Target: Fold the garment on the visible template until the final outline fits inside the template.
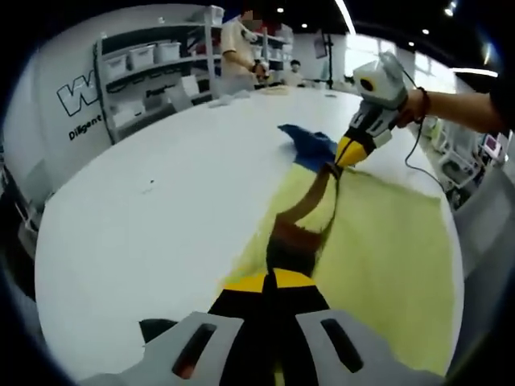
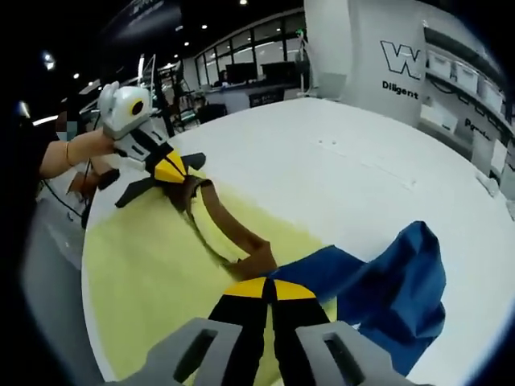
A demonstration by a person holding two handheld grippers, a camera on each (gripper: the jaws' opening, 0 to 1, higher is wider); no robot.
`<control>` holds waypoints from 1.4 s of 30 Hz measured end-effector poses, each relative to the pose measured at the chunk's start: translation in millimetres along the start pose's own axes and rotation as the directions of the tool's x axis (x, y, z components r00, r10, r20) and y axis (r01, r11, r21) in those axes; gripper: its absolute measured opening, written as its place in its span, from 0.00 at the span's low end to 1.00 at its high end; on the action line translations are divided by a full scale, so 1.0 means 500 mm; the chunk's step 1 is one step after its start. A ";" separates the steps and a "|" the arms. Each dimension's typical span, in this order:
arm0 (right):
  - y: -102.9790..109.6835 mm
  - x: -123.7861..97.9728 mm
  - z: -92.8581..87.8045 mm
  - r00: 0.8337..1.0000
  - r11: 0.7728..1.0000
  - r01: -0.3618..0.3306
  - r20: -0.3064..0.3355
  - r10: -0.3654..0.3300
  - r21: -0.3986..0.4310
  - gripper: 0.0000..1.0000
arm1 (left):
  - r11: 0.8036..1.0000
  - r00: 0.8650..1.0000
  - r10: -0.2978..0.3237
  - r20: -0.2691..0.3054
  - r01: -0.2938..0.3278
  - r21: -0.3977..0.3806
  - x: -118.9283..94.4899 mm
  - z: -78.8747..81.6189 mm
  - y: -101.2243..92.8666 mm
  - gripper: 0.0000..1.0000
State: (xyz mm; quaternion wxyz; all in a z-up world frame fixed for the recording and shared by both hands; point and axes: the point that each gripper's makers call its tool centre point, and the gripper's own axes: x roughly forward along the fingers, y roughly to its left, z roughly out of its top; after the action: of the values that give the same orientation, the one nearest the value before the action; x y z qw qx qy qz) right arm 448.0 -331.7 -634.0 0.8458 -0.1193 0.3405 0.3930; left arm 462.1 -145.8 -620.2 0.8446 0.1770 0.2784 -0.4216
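Observation:
A yellow template sheet (image 1: 386,241) (image 2: 145,265) lies on the white table (image 1: 161,209). The garment is blue with a brown band. In the left gripper view my left gripper (image 1: 271,277) is shut on one end of the brown band (image 1: 310,201). That band runs taut across the template to my right gripper (image 1: 342,161), which is shut on its other end. The blue cloth (image 1: 310,143) lies bunched beyond it. In the right gripper view my right gripper (image 2: 269,285) pinches the band where it meets the blue cloth (image 2: 394,289), and my left gripper (image 2: 179,178) holds the far end.
Shelves with white bins (image 1: 145,60) (image 2: 459,72) stand along the wall past the table. A person (image 1: 237,48) stands at the table's far end. The table edge (image 2: 84,241) runs close beside the template. Bare white tabletop (image 2: 346,161) spreads beyond the garment.

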 end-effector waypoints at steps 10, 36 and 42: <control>-0.037 0.002 0.118 0.994 0.996 0.069 0.090 -0.064 -0.061 0.00 | 0.993 0.994 0.095 0.051 -0.098 0.060 -0.017 0.081 0.071 0.05; -0.199 0.168 0.195 0.969 0.967 0.248 0.022 -0.247 -0.062 0.00 | 0.986 0.983 0.168 -0.070 -0.167 0.010 0.109 0.068 0.269 0.05; -0.217 0.204 0.171 0.965 0.965 0.259 -0.026 -0.260 -0.049 0.00 | 0.985 0.976 0.173 -0.131 -0.169 0.039 0.147 0.035 0.279 0.05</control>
State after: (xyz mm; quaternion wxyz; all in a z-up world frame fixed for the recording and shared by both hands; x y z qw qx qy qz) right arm 616.9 -303.8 -646.6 0.8815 -0.1884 0.3264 0.2845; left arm 617.0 -119.1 -643.3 0.8546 0.2399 0.3122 -0.3386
